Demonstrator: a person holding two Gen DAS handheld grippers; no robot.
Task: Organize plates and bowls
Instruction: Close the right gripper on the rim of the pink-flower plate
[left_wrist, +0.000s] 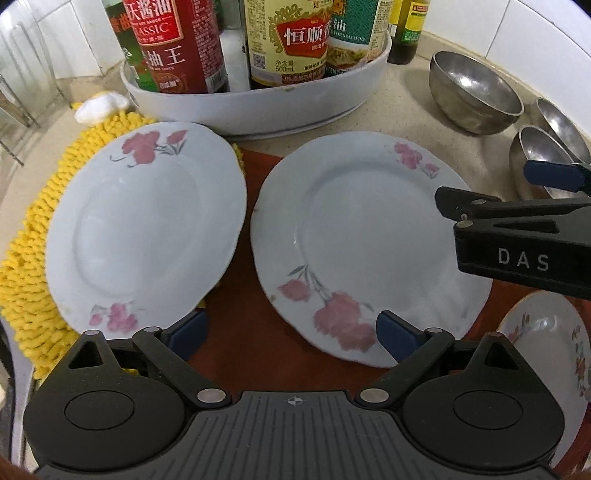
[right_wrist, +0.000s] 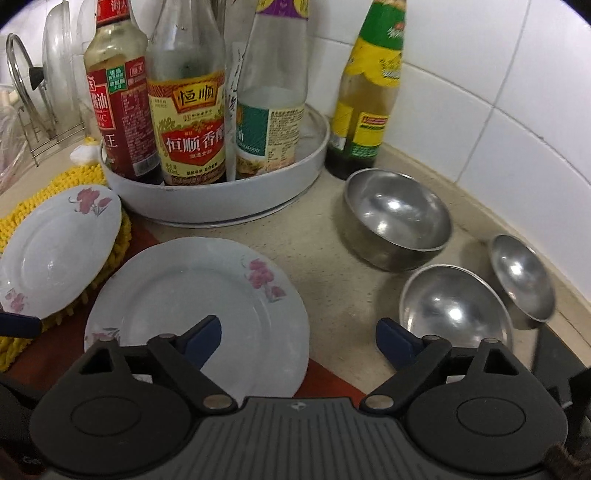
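Two white plates with pink flowers lie side by side. The left plate (left_wrist: 147, 229) (right_wrist: 59, 251) rests tilted on a yellow mat (left_wrist: 33, 240). The right plate (left_wrist: 369, 240) (right_wrist: 199, 295) lies on a red-brown board (left_wrist: 251, 295). My left gripper (left_wrist: 291, 336) hangs open above the gap between them, holding nothing. My right gripper (right_wrist: 299, 341) is open too, its left finger above the right plate and its right finger over the counter. It enters the left wrist view at the right (left_wrist: 491, 188). Three steel bowls (right_wrist: 399, 218) (right_wrist: 454, 306) (right_wrist: 524, 277) stand on the counter at the right.
A white round tray (left_wrist: 258, 107) of sauce bottles stands behind the plates, with one more bottle (right_wrist: 365, 92) beside it by the tiled wall. A dish rack (right_wrist: 37, 92) is at the far left. A small patterned plate (left_wrist: 546, 350) lies at the near right.
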